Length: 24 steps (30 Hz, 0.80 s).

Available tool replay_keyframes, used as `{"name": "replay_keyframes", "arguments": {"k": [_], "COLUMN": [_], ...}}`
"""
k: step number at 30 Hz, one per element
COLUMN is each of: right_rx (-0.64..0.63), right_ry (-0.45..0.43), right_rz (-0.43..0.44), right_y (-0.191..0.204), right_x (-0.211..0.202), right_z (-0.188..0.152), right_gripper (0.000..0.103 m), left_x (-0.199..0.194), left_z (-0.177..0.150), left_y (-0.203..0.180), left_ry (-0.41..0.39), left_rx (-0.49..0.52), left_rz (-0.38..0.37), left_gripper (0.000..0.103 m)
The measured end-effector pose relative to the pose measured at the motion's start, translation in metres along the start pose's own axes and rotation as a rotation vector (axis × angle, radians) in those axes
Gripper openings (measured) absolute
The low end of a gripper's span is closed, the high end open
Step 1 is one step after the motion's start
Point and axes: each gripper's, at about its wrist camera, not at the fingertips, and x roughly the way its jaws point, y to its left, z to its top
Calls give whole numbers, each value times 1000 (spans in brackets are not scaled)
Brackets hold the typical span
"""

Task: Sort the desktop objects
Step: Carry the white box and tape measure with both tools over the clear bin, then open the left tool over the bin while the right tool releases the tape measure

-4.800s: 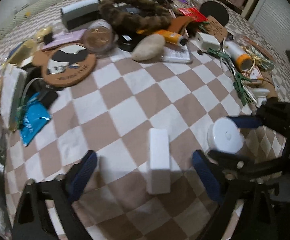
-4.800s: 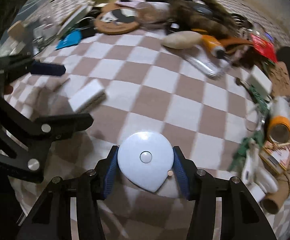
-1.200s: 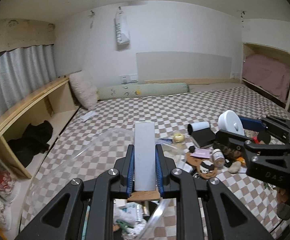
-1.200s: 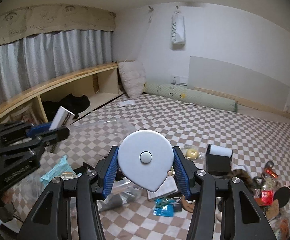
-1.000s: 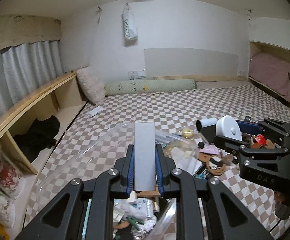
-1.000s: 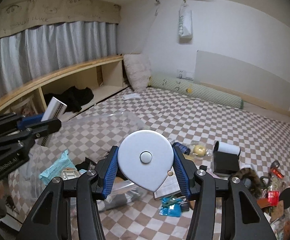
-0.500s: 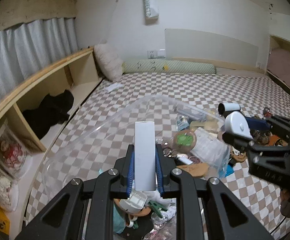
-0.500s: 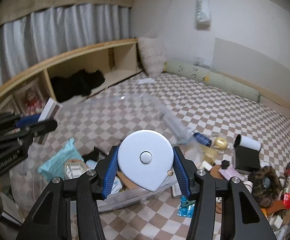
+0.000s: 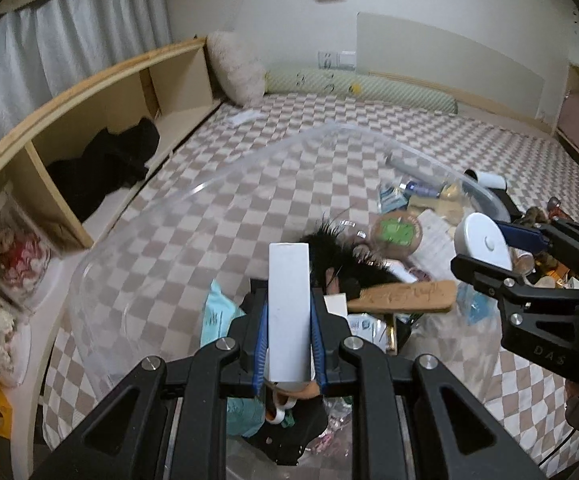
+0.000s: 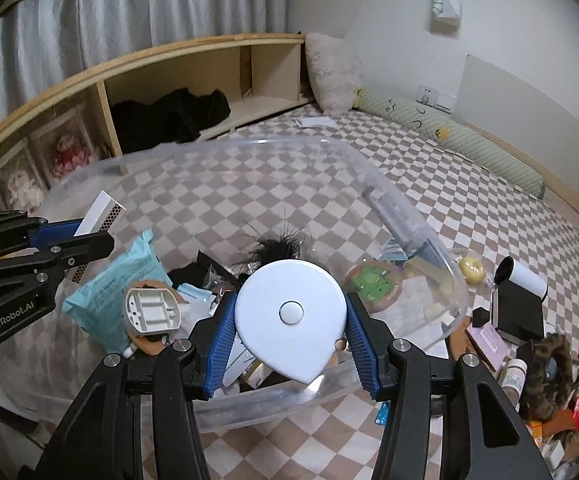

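My left gripper is shut on a white rectangular box, held upright over a clear plastic bin. The box also shows in the right wrist view, at the left, above the bin's near-left corner. My right gripper is shut on a white teardrop-shaped device with a round centre button, held above the bin's front side. The device also shows in the left wrist view. The bin holds several items: a teal packet, a black feathery thing, a green round coaster.
Unsorted objects lie on the checkered bed at the right: a black box with a white roll, a brown furry ring, small bottles. A wooden shelf with black cloth runs along the left. A pillow and bolster lie at the far wall.
Both grippers have moved closer over the clear bin and tilted downward, so the bin's contents fill more of each view. Both still hold their objects.
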Motion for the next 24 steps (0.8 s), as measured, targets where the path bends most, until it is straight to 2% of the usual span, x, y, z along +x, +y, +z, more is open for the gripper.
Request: {"name": "replay_keyframes", "arguments": {"k": [6,13,24], "right_rx": [6,-27,-109], "right_ry": [39,111,147], "right_rz": [11,-14,-36], "right_y": [2,6,18], "right_x": [14,32,43], "right_z": [2,-6,-15], "right_gripper": [53,53,53], "left_x": [11,16,24], "left_z": [-5,-7,-21], "left_y": [6,-2,-8], "left_ry": [45,75,114], "left_rx": [-22,17,41], "left_rz": [-17,-12,-45], "left_gripper": [19,19,19]}}
